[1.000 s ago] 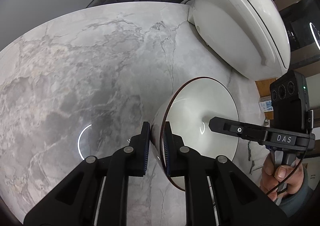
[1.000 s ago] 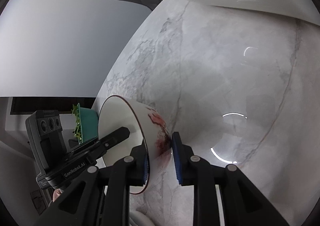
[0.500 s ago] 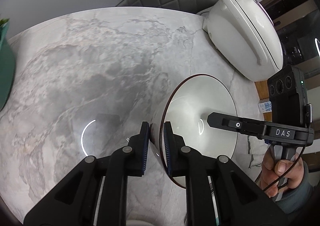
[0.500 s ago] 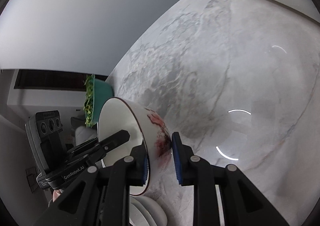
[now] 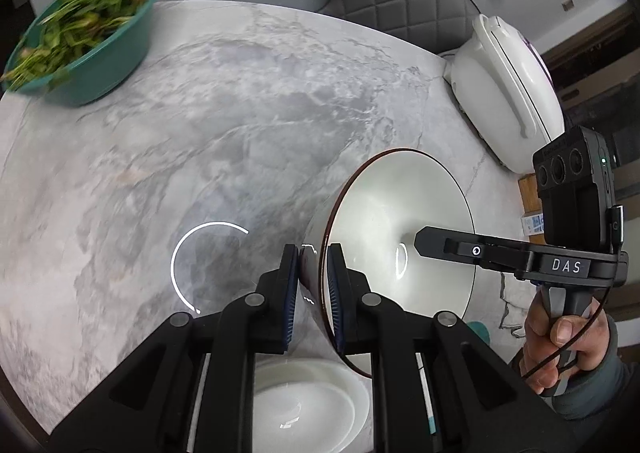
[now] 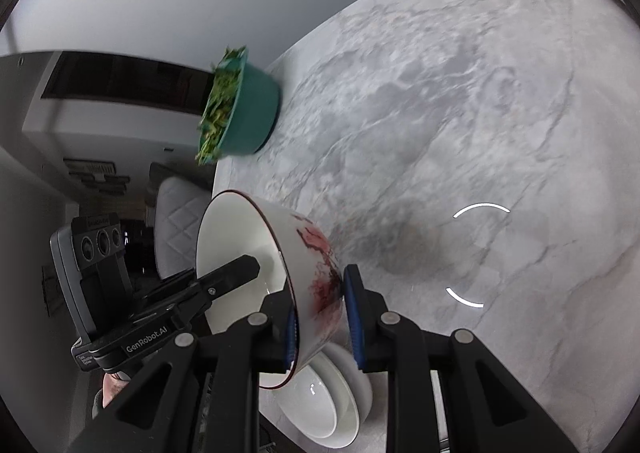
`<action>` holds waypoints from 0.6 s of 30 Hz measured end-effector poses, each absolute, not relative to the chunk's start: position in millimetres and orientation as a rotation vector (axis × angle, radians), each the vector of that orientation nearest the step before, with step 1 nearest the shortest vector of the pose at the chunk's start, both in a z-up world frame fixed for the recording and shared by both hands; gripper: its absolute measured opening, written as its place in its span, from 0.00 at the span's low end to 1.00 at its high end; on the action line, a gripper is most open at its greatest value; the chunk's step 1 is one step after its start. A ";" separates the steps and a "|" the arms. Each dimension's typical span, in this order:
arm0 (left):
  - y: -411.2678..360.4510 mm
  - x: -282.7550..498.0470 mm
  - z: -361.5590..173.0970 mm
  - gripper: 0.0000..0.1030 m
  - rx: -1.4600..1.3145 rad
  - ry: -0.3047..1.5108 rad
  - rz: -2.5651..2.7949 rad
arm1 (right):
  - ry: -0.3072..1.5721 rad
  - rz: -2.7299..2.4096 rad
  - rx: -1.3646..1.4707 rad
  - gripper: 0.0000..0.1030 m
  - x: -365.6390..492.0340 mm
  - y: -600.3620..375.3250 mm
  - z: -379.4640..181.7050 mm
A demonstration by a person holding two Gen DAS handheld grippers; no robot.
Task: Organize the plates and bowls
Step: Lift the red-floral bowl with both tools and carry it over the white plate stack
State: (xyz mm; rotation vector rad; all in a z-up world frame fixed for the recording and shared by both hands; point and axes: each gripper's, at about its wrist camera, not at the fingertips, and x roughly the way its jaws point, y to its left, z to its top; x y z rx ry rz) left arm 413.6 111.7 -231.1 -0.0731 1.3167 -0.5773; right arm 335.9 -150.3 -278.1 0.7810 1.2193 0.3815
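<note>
- Left gripper (image 5: pixel 313 287): jaws nearly closed, clamping the red-patterned bowl (image 5: pixel 400 237) by its rim.
- Right gripper (image 6: pixel 320 323): jaws narrow, clamping the same bowl's opposite wall.
- Bowl: tilted, above the white bowl stack (image 6: pixel 332 409).

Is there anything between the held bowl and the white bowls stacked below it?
Nothing visible. Both grippers, left and right, clamp the rim of the bowl, tilted above the table. The white stack sits right underneath with its top open. The green bowl stands far off.
</note>
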 end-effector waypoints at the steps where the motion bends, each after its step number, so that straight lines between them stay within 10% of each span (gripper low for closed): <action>1: 119.8 406.8 -229.2 0.12 -0.081 1.313 -0.567 | 1.225 0.392 0.770 0.23 334.3 -143.5 -276.7; 18: 209.0 288.8 -244.2 0.12 -0.237 1.325 -0.438 | 1.355 0.514 0.612 0.24 277.1 -59.3 -281.1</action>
